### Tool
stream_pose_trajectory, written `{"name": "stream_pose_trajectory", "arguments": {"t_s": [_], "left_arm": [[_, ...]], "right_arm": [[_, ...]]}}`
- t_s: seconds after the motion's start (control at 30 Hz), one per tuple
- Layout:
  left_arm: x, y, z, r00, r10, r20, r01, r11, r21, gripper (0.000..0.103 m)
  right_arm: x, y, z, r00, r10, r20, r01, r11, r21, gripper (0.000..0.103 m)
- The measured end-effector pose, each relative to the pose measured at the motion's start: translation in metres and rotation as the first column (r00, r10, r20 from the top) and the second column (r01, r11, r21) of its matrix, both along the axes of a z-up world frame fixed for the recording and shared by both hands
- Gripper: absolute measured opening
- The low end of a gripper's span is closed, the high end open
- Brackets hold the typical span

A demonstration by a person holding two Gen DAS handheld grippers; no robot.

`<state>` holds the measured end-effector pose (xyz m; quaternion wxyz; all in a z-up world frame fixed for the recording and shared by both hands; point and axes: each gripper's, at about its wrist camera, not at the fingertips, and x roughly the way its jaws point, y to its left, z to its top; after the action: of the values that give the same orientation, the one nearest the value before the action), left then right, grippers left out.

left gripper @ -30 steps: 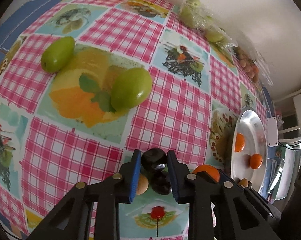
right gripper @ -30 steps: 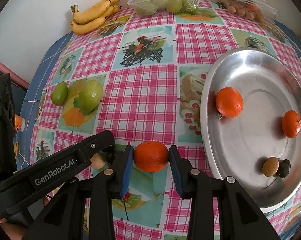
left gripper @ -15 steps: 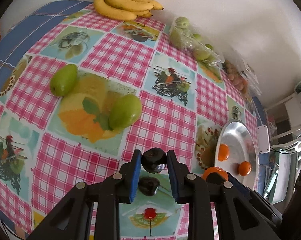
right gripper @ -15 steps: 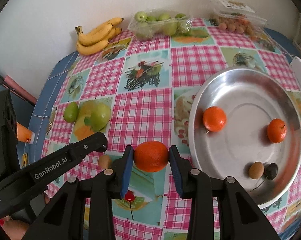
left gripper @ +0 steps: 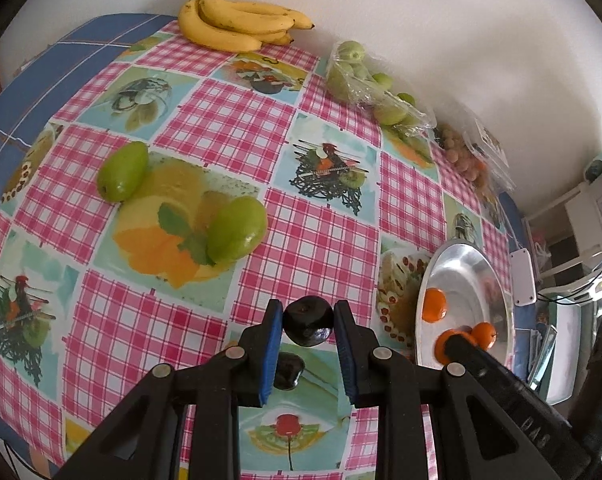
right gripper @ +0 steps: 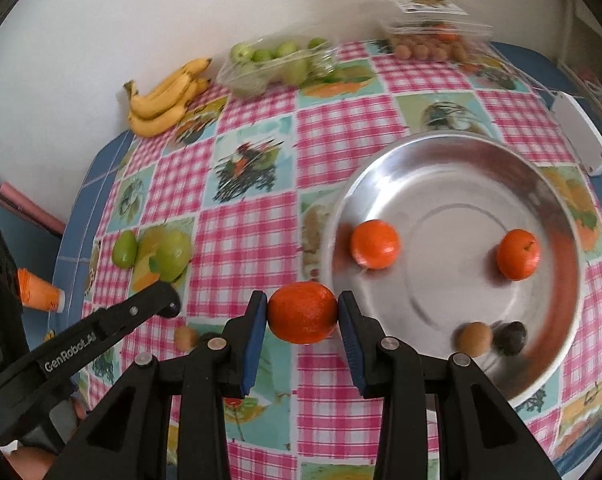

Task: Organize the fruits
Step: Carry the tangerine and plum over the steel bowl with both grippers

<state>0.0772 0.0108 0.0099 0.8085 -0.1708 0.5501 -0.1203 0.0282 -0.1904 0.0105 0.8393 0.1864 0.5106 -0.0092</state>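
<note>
My left gripper (left gripper: 308,322) is shut on a dark plum (left gripper: 307,326) and holds it above the checked tablecloth; another dark plum (left gripper: 288,368) lies on the cloth below. My right gripper (right gripper: 303,320) is shut on an orange (right gripper: 303,313), held above the cloth just left of the silver tray (right gripper: 557,208). The tray holds two oranges (right gripper: 375,244) (right gripper: 517,254), a brown fruit (right gripper: 473,339) and a dark plum (right gripper: 511,333). Two green mangoes (left gripper: 237,229) (left gripper: 122,171) lie on the cloth to the left. A small brown fruit (right gripper: 186,338) lies near the left gripper's arm.
Bananas (left gripper: 237,26), a bag of green fruit (left gripper: 365,80) and a clear box of small fruit (right gripper: 433,36) stand along the back wall. A white device (right gripper: 581,136) lies at the right table edge. The tray also shows in the left wrist view (left gripper: 471,272).
Both grippers have risen away from the table with their fruit. The right gripper has shifted towards the tray with the orange.
</note>
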Motion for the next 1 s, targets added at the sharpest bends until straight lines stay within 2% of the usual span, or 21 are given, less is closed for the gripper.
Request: {"name": "stream_pose_trajectory", "arguments": {"t_s": [0.23, 0.53, 0.77, 1.0], "left_arm": [[-0.003, -0.019, 0.0, 0.999, -0.045, 0.002, 0.045, 0.999, 0.007, 0.028], [-0.012, -0.068, 0.012, 0.987, -0.156, 0.047, 0.156, 0.988, 0.003, 0.028], [-0.023, -0.109, 0.015, 0.962, -0.258, 0.085, 0.258, 0.966, 0.013, 0.028], [-0.027, -0.13, 0.002, 0.951, -0.301, 0.068, 0.3, 0.954, 0.027, 0.028]], "right_arm": [[-0.01, -0.049, 0.003, 0.992, -0.128, 0.014, 0.128, 0.992, -0.01, 0.038], [-0.029, -0.112, -0.003, 0.957, -0.29, 0.002, 0.29, 0.957, 0.02, 0.038], [-0.04, -0.134, -0.005, 0.941, -0.339, -0.002, 0.338, 0.94, 0.042, 0.038], [-0.037, -0.132, -0.01, 0.944, -0.329, -0.02, 0.329, 0.943, 0.044, 0.038]]}}
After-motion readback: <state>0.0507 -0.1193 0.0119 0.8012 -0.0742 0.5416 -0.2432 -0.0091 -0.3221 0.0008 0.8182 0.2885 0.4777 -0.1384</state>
